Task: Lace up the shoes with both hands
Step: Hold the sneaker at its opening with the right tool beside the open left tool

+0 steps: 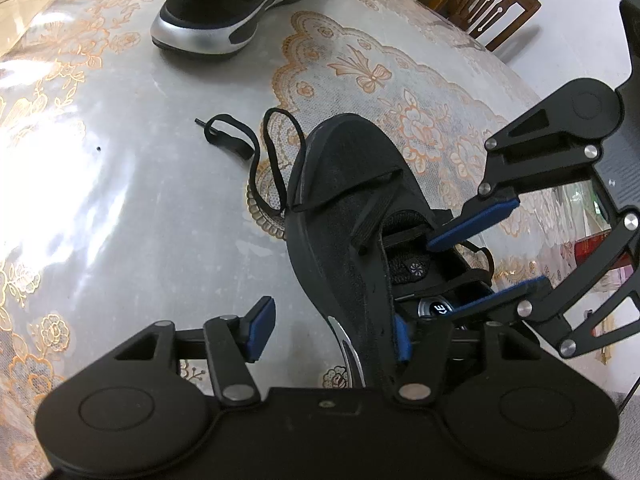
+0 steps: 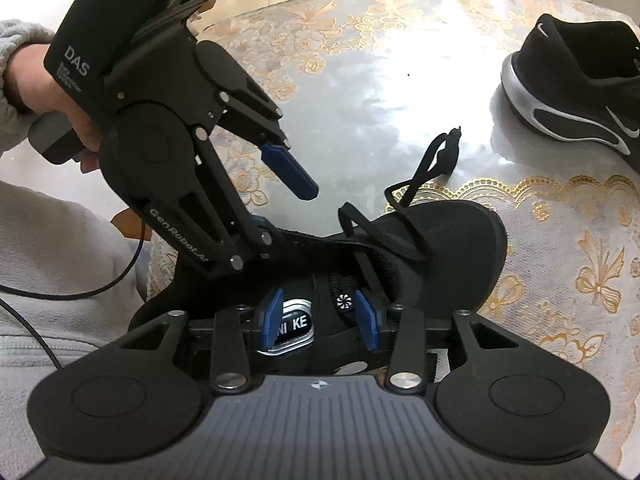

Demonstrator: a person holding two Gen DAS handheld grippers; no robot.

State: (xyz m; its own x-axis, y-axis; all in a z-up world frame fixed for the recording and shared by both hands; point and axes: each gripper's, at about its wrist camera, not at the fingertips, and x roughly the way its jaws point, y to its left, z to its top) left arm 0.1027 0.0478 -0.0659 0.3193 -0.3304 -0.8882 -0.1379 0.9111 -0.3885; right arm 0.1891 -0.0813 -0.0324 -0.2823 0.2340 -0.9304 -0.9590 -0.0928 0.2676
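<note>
A black sneaker lies on the table with its toe pointing away and its tongue label showing. Its black lace trails off the toe onto the table, and a loop stands over the front eyelets. My left gripper is open and straddles the shoe's side wall, with one pad inside the collar and the other pad clear of the sole. My right gripper is open over the tongue, a pad on each side of the label, neither pressing. Each gripper shows in the other's view: right gripper, left gripper.
A second black sneaker with a silver sole stands at the far side of the table. The cloth is glossy with a floral print. A wooden chair stands beyond the edge. A hand holds the left gripper, and a cable hangs by it.
</note>
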